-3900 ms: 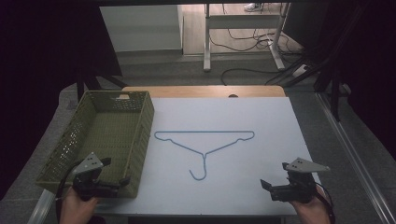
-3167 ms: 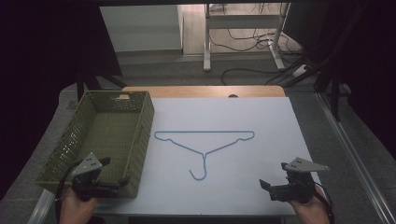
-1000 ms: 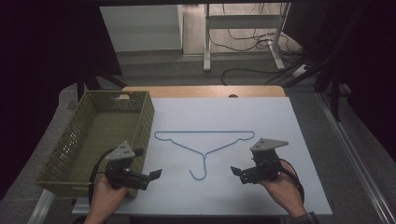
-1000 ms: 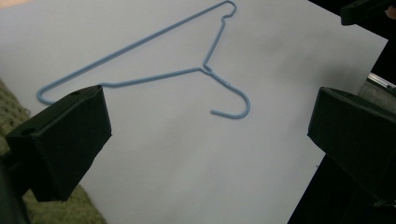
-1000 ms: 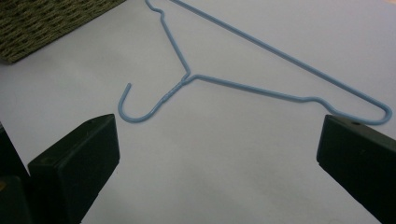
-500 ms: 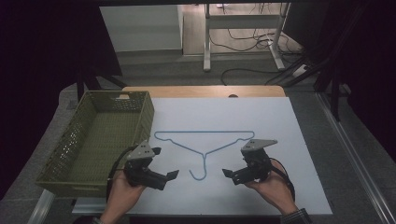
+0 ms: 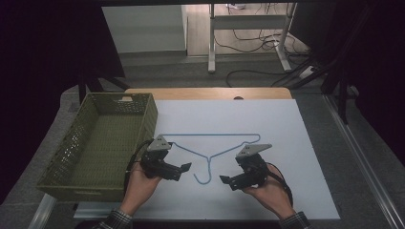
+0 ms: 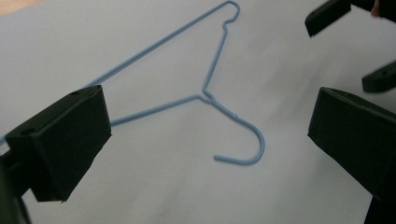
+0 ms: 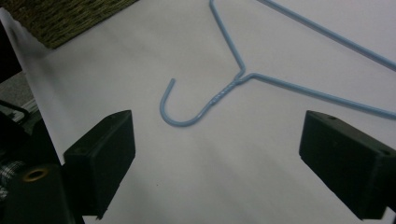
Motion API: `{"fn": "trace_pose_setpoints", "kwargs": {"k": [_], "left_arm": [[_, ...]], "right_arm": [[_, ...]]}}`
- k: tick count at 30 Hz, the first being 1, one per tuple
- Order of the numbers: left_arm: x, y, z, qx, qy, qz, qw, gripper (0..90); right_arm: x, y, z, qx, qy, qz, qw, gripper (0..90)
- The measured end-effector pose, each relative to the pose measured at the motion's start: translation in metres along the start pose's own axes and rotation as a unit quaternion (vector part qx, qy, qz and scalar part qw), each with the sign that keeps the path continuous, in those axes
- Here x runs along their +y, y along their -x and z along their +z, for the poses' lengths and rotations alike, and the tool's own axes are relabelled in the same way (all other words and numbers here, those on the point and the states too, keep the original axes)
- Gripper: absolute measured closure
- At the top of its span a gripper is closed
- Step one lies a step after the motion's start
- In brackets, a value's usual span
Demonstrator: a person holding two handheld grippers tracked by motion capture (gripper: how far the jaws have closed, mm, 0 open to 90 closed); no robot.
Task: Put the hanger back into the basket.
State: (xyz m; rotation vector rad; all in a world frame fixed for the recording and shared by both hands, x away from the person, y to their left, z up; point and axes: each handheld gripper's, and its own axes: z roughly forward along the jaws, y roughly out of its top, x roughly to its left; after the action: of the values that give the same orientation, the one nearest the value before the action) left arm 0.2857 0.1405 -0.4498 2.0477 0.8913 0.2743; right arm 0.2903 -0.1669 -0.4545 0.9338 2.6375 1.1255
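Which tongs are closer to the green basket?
The left tongs, right beside the basket. The right tongs are across the hanger's hook, farther away.

- A flat white table top [image 7: 286, 143] carries the things, with a strip of light brown wood [image 7: 205, 93] along its far edge.
- A thin light blue wire hanger [image 7: 210, 143] lies flat near the middle, hook toward the person.
- A green woven plastic basket [image 7: 71, 143] sits at the table's left side, close to the hanger.
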Motion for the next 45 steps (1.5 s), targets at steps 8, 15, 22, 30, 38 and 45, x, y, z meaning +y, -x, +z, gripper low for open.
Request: {"fn": "trace_pose_setpoints", "kwargs": {"k": [8, 15, 22, 30, 38, 45], "left_arm": [[0.004, -0.006, 0.012, 0.012, 0.010, -0.006, 0.9999, 0.0], [0.002, -0.010, 0.023, 0.023, 0.010, -0.011, 0.9996, 0.0], [-0.003, -0.021, 0.037, 0.025, 0.009, -0.019, 0.9995, 0.0], [-0.006, -0.028, 0.044, 0.031, 0.005, -0.009, 0.9995, 0.0], [-0.011, -0.037, 0.050, 0.010, -0.002, -0.033, 0.9994, 0.0], [-0.014, -0.040, 0.056, 0.001, -0.022, -0.036, 0.9991, 0.0]], "right_arm": [[0.007, -0.008, 0.013, 0.013, -0.009, -0.021, 0.9997, 28.4], [0.011, -0.013, 0.030, 0.023, -0.023, -0.042, 0.9986, 42.4], [0.013, -0.018, 0.056, 0.050, -0.038, -0.058, 0.9964, 57.9], [0.011, -0.025, 0.079, 0.071, -0.053, -0.080, 0.9928, 68.8], [0.008, -0.027, 0.095, 0.073, -0.068, -0.096, 0.9904, 74.6], [0.006, -0.027, 0.103, 0.071, -0.083, -0.112, 0.9877, 80.4]]}}
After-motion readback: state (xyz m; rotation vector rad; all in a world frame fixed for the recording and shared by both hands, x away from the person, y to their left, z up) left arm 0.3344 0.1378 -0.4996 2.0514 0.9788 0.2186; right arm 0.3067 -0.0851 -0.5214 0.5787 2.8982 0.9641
